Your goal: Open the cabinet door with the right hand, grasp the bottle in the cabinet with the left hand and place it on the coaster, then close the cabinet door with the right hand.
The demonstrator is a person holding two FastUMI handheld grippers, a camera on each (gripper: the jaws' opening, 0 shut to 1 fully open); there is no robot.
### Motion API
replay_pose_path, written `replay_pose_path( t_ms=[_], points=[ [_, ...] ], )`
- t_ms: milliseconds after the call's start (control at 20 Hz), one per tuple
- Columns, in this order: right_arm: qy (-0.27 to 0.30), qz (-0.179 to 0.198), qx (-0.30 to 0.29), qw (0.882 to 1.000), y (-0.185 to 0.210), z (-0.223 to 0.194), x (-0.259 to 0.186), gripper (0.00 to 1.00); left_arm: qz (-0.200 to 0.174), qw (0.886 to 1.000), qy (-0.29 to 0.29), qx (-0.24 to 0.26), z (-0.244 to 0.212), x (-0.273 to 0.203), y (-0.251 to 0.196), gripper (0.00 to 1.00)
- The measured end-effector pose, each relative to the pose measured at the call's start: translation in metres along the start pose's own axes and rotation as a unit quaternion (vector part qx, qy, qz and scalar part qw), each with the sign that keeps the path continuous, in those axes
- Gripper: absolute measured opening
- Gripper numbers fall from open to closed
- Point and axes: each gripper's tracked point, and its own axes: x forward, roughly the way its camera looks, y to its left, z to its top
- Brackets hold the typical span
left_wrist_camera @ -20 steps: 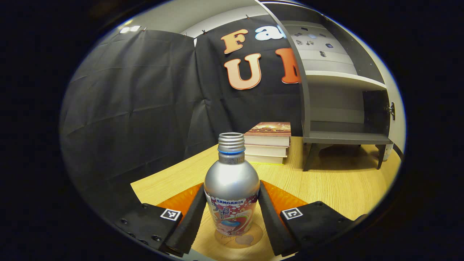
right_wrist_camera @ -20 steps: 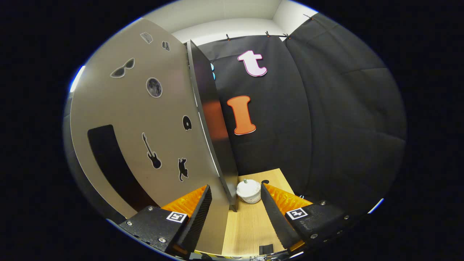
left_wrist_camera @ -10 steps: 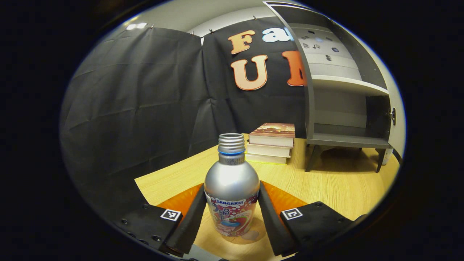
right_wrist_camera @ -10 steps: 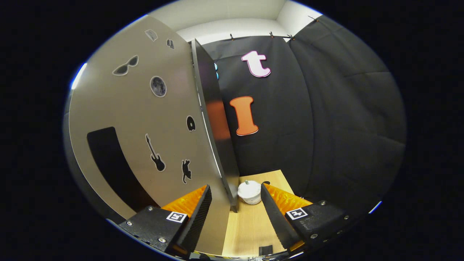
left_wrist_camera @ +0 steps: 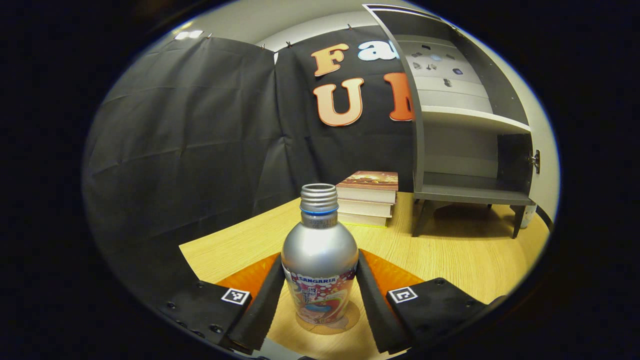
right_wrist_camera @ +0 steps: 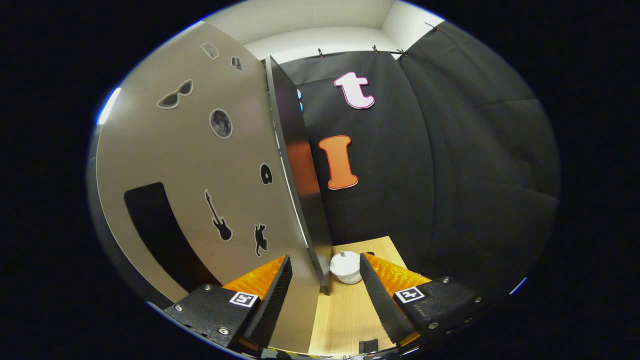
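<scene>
My left gripper (left_wrist_camera: 320,295) has its jaws closed on the silver aluminium bottle with the printed label (left_wrist_camera: 320,265), low in the middle of the left gripper view, its base at or just above the round cork-coloured coaster (left_wrist_camera: 327,324) on the pale wood desk (left_wrist_camera: 450,255). I judge the bottle light, stiff but dentable, and slick on its bare shoulder; the labelled belly where I hold it looks the best place. Its cap is off, so it must stay upright; I cannot tell if it holds liquid. The grey open-fronted cabinet (left_wrist_camera: 470,150) at right shows bare shelves. My right gripper (right_wrist_camera: 322,295) has its jaws wide, straddling the edge of the grey sticker-covered cabinet door (right_wrist_camera: 200,190).
</scene>
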Motion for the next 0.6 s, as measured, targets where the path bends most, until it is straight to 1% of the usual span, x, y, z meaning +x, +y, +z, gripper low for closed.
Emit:
replay_pose_path(
  t_ms=[150, 300, 400, 600],
  points=[
    [-0.004, 0.003, 0.0, 1.0, 0.001, 0.0, 0.0, 0.84, -0.004, 1.0, 0.005, 0.005, 0.002, -0.001, 0.0, 0.87],
    [-0.01, 0.006, 0.001, 1.0, 0.0, 0.002, -0.002, 0.84, -0.007, 1.0, -0.002, 0.015, 0.012, -0.009, -0.002, 0.88],
    [-0.018, 0.008, 0.007, 1.0, -0.002, 0.004, -0.003, 0.84, -0.014, 1.0, -0.006, 0.024, 0.02, -0.018, 0.0, 0.93],
    [-0.034, -0.001, 0.008, 0.999, -0.015, 0.006, -0.012, 0.84, -0.031, 0.999, -0.008, 0.033, 0.046, -0.029, -0.006, 0.92]
  ],
)
